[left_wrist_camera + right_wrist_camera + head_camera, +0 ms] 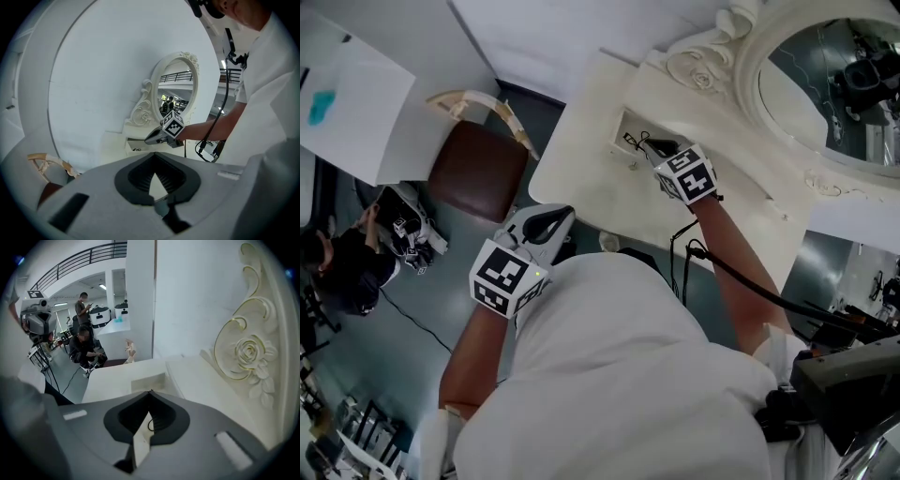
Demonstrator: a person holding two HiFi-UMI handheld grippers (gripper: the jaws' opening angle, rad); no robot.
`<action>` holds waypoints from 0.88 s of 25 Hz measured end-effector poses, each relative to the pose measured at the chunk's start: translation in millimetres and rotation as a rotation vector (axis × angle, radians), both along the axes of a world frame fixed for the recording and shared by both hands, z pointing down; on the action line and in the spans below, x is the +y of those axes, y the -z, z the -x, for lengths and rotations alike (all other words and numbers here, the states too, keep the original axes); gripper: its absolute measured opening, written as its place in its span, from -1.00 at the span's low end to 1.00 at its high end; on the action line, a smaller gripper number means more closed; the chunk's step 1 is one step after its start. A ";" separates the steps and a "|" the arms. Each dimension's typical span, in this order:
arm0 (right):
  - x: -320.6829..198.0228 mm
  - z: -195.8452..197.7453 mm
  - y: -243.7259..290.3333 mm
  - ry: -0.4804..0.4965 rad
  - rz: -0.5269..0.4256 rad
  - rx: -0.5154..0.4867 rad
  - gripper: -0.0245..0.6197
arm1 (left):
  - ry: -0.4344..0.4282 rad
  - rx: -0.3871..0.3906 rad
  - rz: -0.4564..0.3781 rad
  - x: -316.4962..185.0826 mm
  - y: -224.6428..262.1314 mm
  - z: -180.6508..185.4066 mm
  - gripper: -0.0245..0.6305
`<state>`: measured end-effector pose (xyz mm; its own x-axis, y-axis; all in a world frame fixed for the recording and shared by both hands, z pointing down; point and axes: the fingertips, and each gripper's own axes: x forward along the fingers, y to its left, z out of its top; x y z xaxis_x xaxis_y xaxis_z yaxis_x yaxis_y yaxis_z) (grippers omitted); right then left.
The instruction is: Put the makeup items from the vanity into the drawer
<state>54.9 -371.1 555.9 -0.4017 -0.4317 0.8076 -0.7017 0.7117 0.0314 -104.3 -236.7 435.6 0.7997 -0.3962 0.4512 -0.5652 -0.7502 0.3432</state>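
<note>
Hovering over the open drawer (621, 127) with the right gripper (150, 392), tilted steeply down, jaws shut tip to tip and gripping nothing. Just ahead of and below those jaws, inside the drawer, a thin dark looped thing (635, 142), probably one of the makeup items, lying loose and touched by neither jaw. Reads as a drop already made: closed and empty above the drawer, presumably so as to clear its walls without snagging the piece inside.

Holding the left gripper (153, 153) at the near edge of the table (581, 178), well short of the drawer, jaws likewise closed on nothing. Parked there, by the look of it, to leave the narrow drawer mouth to the other hand.

Ahead of the left jaws, only bare white table top, then the drawer and, beyond it, the oval mirror (825, 84). Off to their left, a brown-seated chair (478, 169), out of the way. No further makeup item to be made out on the table in any view, so likely near the end of the task, with pushing the drawer shut perhaps left to do.
</note>
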 end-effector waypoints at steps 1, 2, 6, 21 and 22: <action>5.9 -3.1 4.7 -0.007 -0.009 -0.014 -0.92 | -0.002 -0.004 -0.004 1.8 1.5 -4.5 -0.92; 12.5 -6.3 9.4 -0.015 -0.017 -0.029 -0.92 | -0.002 -0.009 -0.009 3.6 3.2 -9.0 -0.92; 43.2 -17.9 24.0 -0.040 -0.037 -0.086 -0.92 | -0.003 -0.028 -0.020 10.0 9.0 -28.4 -0.92; 164.6 -67.5 48.8 0.018 -0.038 -0.287 -0.92 | -0.022 -0.093 -0.021 57.9 16.3 -123.7 -0.92; 171.2 -71.6 46.6 0.030 -0.036 -0.286 -0.92 | -0.016 -0.097 -0.018 61.5 15.5 -129.3 -0.92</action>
